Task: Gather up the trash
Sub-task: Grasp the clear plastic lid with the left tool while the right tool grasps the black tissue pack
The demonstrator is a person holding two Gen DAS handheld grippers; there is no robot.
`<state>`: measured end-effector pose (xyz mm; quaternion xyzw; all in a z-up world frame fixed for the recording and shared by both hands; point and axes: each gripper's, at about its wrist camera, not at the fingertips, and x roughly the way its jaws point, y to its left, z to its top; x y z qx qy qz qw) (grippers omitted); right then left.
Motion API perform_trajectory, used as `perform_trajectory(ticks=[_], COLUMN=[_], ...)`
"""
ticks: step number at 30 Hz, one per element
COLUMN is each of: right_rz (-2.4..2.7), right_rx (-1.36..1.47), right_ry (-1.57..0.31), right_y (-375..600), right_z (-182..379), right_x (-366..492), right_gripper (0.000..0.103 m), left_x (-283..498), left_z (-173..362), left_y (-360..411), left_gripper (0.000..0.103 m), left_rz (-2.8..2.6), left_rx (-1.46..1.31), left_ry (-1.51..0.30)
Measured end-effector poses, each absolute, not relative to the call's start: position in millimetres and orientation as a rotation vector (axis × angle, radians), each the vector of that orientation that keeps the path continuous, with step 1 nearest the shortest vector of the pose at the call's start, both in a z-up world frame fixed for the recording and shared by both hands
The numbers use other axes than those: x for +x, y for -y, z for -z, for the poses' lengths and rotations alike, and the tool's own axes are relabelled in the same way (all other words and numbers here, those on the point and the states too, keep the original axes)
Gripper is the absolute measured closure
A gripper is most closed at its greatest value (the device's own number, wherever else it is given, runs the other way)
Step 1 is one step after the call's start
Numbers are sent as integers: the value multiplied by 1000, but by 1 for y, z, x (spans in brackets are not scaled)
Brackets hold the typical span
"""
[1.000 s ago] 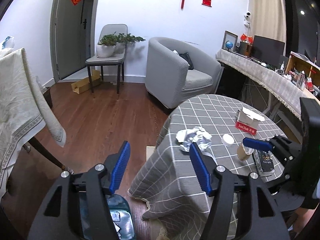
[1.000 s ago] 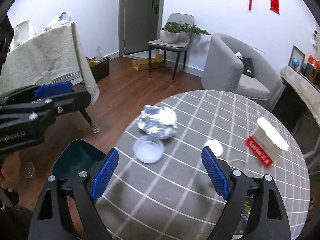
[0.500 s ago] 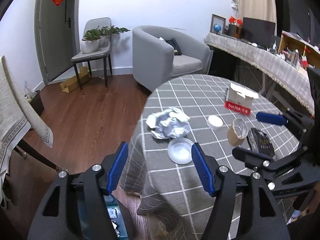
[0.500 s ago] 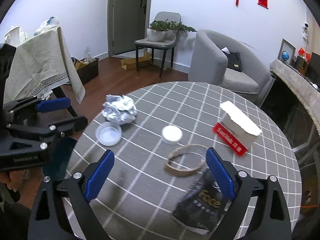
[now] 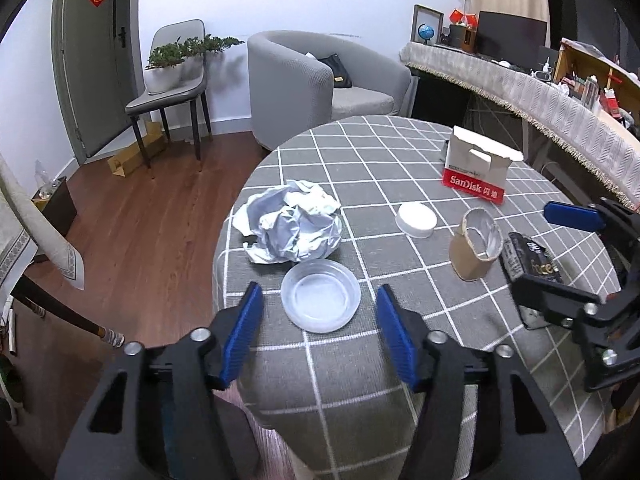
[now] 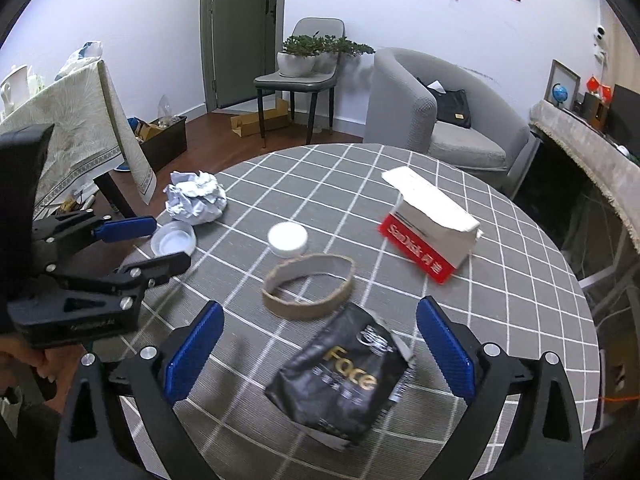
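Hovering wide open, left gripper (image 5: 319,312) framing the clear round plastic lid (image 5: 320,301) lying near the grey checked tablecloth's (image 5: 400,152) left edge, crumpled white paper (image 5: 292,222) just beyond. Gaping wide too, right gripper (image 6: 320,340) flanking the black foil packet (image 6: 344,376).
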<state>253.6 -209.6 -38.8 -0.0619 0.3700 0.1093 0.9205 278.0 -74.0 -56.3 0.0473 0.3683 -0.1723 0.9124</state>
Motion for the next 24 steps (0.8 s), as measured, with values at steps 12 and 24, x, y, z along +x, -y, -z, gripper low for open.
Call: perform_trajectory(ticks=[12, 24], right_rz=[-286, -272], right_rx=[-61, -76], right_ry=[-819, -904], right_y=[236, 231], right_z=[51, 63], right_x=[247, 258], right_gripper=[4, 4], left_x=[281, 279], left_z=[57, 52], left_y=[83, 84], left_gripper=[61, 61], left_rz=[324, 354], left_rx=[102, 66], left_ry=[-723, -723])
